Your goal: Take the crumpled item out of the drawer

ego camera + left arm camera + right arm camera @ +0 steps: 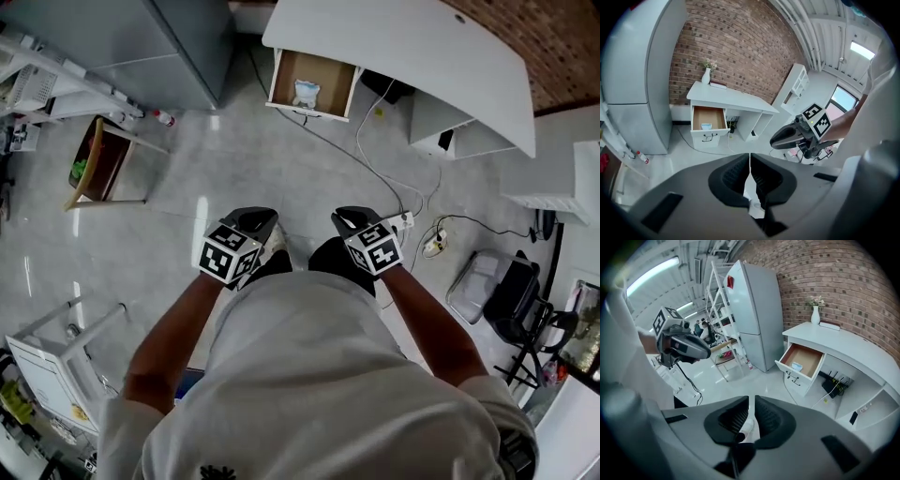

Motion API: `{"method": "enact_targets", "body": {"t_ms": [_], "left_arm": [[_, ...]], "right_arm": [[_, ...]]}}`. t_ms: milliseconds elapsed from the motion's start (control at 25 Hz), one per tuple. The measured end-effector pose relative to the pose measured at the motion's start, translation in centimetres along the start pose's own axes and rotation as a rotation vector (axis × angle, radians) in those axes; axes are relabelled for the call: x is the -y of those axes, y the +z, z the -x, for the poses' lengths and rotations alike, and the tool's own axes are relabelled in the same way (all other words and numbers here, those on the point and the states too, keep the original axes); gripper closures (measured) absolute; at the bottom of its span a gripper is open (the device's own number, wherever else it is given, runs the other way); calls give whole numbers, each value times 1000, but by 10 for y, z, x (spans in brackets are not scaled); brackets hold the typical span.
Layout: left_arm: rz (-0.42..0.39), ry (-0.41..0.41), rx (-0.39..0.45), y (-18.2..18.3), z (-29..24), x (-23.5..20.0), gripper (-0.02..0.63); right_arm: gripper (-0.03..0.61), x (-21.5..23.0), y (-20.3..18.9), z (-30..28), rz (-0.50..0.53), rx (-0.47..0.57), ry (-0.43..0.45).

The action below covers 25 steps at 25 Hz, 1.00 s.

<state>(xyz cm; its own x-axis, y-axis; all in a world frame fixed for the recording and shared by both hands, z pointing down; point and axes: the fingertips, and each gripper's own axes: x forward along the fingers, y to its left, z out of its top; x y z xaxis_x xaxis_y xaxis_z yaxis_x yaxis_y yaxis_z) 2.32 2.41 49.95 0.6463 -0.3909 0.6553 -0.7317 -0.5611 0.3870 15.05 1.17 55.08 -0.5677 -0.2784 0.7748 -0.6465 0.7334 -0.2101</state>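
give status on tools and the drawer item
Left tool shut, empty; right tool same. Crumpled item sits in open drawer, untouched. Cable on floor ahead.

legible text: none. marker cube (228,253) on the left gripper (253,220): black-and-white square patterns only, no letters or digits. marker cube (375,248) on the right gripper (354,217): likewise. black print (217,472) on the person's white shirt: cut off at the frame edge, unreadable. crumpled item (306,92) in the drawer (286,75): too small to read any print.
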Motion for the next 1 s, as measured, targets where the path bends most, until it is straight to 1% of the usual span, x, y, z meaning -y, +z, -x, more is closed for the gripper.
{"method": "enact_targets", "body": {"t_ms": [80, 160, 280, 480, 680, 760, 840, 1000], "left_arm": [[20, 17, 0, 5, 5, -32, 589], [64, 33, 15, 11, 7, -53, 589], [119, 58, 32, 25, -1, -83, 589], [193, 93, 24, 60, -27, -131, 589], [246, 115, 4, 109, -74, -175, 589], [266, 120, 3, 126, -97, -191, 589], [288, 123, 2, 136, -120, -208, 589], [279, 120, -1, 151, -166, -247, 589]], "right_arm": [[515, 7, 24, -29, 26, -23, -5], [515, 16, 43, -50, 62, -48, 7], [515, 49, 79, -82, 128, -63, 11], [515, 137, 153, -148, 298, -72, -20], [497, 235, 208, -223, 410, -117, -31], [495, 265, 216, -255, 456, -153, -24], [487, 286, 215, -291, 494, -198, -8], [482, 319, 208, -358, 521, -262, 1]]}}
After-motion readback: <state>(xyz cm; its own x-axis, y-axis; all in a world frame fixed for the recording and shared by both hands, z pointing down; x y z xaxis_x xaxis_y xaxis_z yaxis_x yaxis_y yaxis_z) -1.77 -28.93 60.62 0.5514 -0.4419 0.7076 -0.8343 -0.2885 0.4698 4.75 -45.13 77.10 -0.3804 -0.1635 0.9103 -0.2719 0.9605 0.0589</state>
